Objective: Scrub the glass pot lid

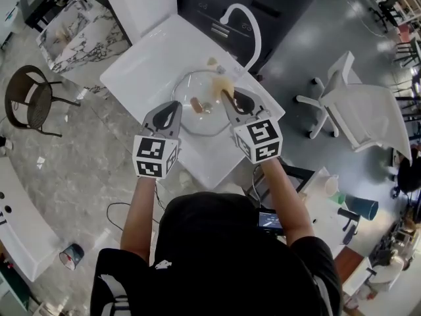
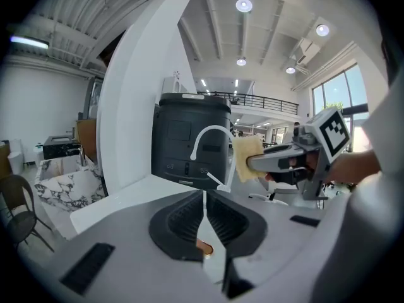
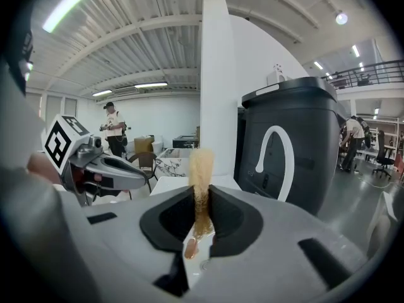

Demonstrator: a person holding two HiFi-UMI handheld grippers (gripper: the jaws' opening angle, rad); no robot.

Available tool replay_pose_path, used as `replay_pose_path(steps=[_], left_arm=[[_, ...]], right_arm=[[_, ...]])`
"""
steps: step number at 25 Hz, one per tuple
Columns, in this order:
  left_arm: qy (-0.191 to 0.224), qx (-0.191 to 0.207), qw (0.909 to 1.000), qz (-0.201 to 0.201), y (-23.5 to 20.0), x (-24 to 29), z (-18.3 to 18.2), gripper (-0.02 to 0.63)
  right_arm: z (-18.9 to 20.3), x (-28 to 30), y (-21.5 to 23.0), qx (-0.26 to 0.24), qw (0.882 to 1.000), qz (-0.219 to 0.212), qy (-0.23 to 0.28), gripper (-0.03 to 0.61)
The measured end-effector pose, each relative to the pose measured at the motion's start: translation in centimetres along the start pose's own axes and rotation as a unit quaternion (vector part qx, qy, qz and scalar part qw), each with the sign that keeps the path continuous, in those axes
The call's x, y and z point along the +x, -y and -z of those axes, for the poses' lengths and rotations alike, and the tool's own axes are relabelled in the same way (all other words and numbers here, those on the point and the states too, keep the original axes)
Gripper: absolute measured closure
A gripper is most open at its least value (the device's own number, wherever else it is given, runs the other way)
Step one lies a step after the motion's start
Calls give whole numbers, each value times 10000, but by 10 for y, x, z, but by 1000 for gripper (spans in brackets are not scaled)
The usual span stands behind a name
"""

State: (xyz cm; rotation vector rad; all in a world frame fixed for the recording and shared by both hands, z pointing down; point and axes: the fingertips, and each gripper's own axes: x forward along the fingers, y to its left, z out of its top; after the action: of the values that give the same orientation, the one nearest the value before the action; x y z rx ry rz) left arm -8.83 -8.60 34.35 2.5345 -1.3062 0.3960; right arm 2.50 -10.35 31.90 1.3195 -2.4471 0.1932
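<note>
Your left gripper (image 1: 175, 105) is closed and empty; your right gripper (image 1: 227, 97) pinches a yellow sponge (image 1: 223, 85) — the glass pot lid (image 1: 200, 122) lies on the white counter (image 1: 151, 64) between both tips.

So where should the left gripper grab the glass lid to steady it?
By the knob at its centre, coming from above. The lid lies flat on the counter, rim down, so the raised knob looks like the only part jaws can close around. The left gripper, shut, would have to open first.
</note>
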Motion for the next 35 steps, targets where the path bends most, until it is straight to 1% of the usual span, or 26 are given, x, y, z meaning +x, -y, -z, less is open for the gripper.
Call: replay_pose_path(steps=[9, 14, 19, 22, 27, 31, 35], left_arm=[[-463, -413, 9980, -80, -1, 40, 43, 600], [-761, -351, 9965, -58, 6, 57, 68, 600], [-1080, -449, 9931, -123, 6, 66, 96, 600], [-1247, -385, 9914, -76, 7, 72, 110, 600], [-1576, -99, 9875, 2, 8, 82, 138, 600], [-1771, -69, 9842, 27, 9, 90, 155, 600], [-1841, -5, 9828, 156, 9, 100, 166, 598]], right_arm=[[37, 24, 25, 55, 9988, -273, -409, 551], [59, 38, 32, 13, 9970, -447, -631, 551], [81, 51, 38, -14, 9943, -602, -877, 551], [95, 58, 39, -9, 9922, -708, -1030, 551], [119, 67, 40, -30, 9878, -887, -1279, 551], [135, 72, 43, -13, 9846, -984, -1443, 551], [148, 80, 45, 26, 9818, -1068, -1571, 551]])
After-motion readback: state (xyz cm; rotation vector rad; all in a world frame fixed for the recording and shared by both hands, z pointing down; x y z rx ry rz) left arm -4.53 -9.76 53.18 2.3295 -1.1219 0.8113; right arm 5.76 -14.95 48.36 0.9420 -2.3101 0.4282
